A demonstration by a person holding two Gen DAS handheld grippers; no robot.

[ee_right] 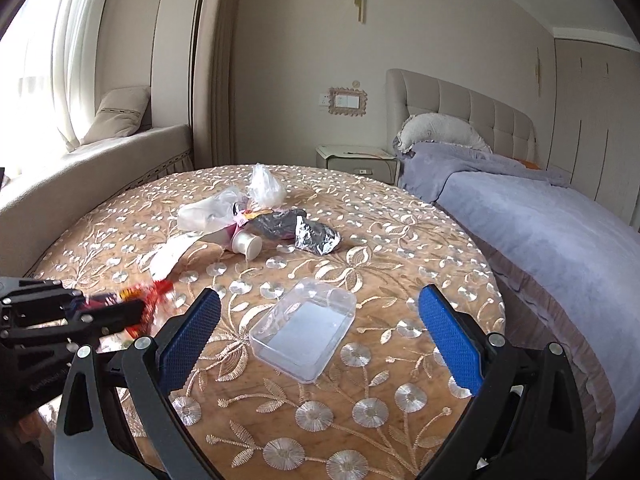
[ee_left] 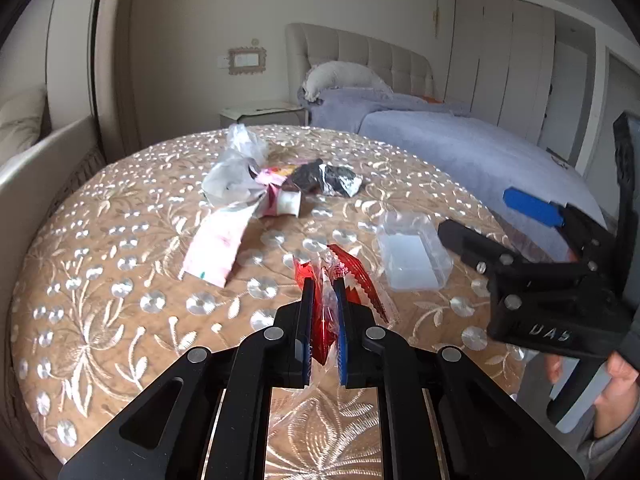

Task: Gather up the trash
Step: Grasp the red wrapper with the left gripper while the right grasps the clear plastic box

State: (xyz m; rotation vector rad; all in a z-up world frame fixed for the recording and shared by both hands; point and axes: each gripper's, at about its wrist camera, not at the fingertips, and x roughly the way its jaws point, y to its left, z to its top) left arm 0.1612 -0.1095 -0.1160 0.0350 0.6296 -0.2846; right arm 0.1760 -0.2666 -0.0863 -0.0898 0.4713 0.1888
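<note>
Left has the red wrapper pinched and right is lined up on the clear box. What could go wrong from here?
1. The left gripper is shut on the red wrapper, which is thin and crinkled; it may slip out when lifted.
2. The clear plastic box looks smooth and light; the open right gripper may push it across the tablecloth instead of gripping it.

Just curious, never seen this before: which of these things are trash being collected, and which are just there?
Trash: red wrapper in left claw; clear plastic tray; foil wrapper; plastic bag; small white bottle.
Just there: embroidered tablecloth; bed; nightstand.
</note>
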